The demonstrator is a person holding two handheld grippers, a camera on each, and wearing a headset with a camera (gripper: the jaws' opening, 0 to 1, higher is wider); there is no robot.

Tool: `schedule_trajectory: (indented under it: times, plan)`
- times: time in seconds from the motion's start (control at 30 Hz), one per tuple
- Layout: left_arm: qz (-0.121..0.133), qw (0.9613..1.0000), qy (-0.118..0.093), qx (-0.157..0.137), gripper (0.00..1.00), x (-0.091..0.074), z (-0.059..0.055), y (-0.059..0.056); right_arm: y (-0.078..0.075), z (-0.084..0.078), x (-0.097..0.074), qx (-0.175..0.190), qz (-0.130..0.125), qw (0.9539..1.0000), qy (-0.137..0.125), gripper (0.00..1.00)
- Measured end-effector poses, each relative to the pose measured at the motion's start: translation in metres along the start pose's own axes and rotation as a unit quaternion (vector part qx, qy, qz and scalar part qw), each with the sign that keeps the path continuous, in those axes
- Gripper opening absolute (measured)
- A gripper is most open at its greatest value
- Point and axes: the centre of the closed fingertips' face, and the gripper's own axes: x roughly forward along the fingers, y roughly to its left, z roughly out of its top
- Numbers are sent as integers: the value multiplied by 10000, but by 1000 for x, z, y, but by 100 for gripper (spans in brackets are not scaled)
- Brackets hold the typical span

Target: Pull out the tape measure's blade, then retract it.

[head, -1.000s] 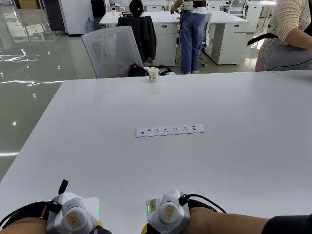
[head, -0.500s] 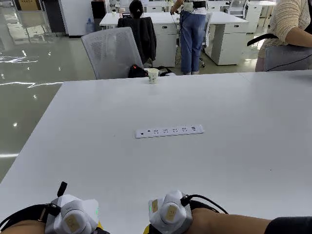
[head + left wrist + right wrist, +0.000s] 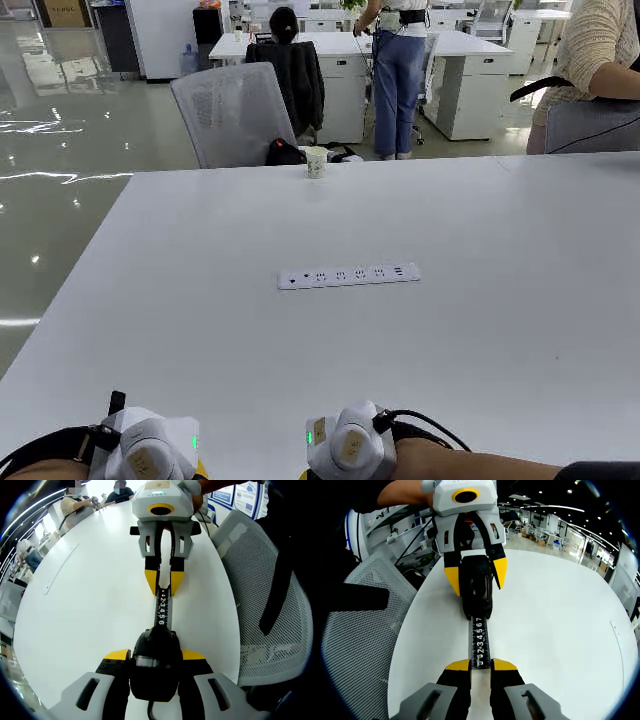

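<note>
We clamp the tape measure case [image 3: 155, 675] in the left gripper [image 3: 155, 656], jaws closed round its sides to anchor it over the table's [image 3: 300, 340] near edge. The right gripper [image 3: 481, 666] pinches the blade [image 3: 479, 637] tip, jaws almost together, so pulling apart feeds it out. A short numbered stretch spans between them. The gripper views give us case, blade and both grips. The head view adds the power strip [image 3: 348, 275] and paper cup [image 3: 316, 160] farther out.

I am looking across a broad white table [image 3: 200, 300] that is carrying a flat white power strip [image 3: 348, 275] near its middle and a small paper cup [image 3: 316, 161] at its far edge. A grey mesh office chair [image 3: 235, 112] is standing just behind. Light is glaring off the glossy grey floor [image 3: 60, 150], and white desks [image 3: 340, 45] are standing beyond.
</note>
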Motion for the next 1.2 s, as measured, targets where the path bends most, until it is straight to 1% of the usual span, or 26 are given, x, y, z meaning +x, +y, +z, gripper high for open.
schedule_trajectory:
  times: [0.37, 0.5, 1.2]
  plan:
    - [25, 10000, 10, -17, 31, 0, 0, 1, 0, -4, -4, -49, 6, 10000, 43, 10]
    - [33, 10000, 7, -29, 31, 0, 1, 1, 0, -6, -5, -11, 1, 10000, 17, 10]
    - [13, 10000, -6, -22, 31, 0, 1, 0, 1, -13, -9, 59, -29, 10000, 53, 10]
